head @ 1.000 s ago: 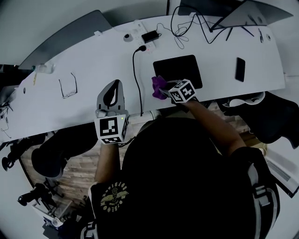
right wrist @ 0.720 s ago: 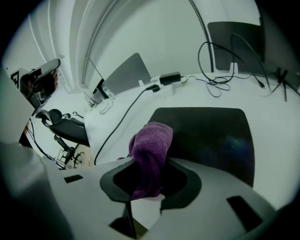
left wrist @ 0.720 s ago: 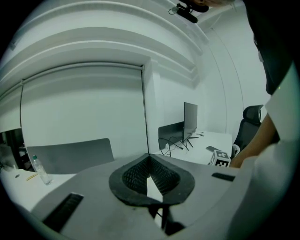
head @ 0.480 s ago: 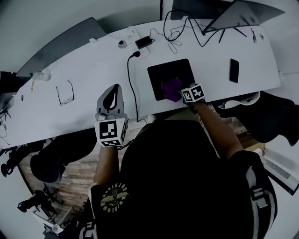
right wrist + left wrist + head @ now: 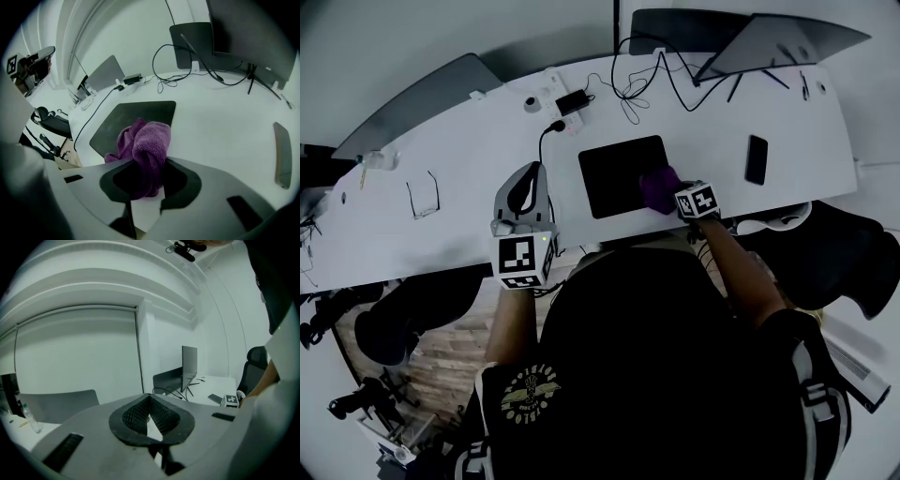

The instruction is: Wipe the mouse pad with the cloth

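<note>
One crumpled purple cloth (image 5: 149, 143), in right tool (image 5: 146, 182), black mouse pad (image 5: 133, 119)

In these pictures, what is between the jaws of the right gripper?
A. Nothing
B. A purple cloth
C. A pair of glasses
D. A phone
B: the right gripper is shut on the purple cloth, which bunches out in front of its jaws.

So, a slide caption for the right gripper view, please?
Right gripper holds purple cloth at the edge of a black mouse pad.
</note>
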Demonstrator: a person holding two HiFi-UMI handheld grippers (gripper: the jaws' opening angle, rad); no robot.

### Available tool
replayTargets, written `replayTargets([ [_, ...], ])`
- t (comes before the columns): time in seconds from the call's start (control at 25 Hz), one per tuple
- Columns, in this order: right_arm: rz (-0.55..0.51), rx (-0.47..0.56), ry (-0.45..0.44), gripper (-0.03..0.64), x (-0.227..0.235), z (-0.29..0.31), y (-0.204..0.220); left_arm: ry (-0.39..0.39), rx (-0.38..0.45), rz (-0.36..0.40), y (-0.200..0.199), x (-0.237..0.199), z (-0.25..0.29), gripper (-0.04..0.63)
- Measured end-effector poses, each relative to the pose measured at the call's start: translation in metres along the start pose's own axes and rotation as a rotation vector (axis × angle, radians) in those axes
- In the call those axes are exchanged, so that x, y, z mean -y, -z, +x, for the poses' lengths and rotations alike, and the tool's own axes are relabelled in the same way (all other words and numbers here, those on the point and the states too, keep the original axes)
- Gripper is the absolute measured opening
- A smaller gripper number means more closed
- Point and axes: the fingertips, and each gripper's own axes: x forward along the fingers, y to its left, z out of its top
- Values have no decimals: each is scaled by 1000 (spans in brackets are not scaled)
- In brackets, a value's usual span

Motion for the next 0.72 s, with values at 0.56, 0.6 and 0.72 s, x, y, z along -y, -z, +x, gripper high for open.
replayTargets([
  [0.56, -191, 579, -140, 109, -47, -184, -158, -113, 169, -2, -79, 1, 2, 2],
  [0.6, -214, 627, -139, 109, -53, -203, -173, -122, 180, -15, -85, -3, 0, 2],
  [0.72, -278, 762, -135, 109, -70, -255, -210, -140, 210, -45, -99, -9, -8, 2],
])
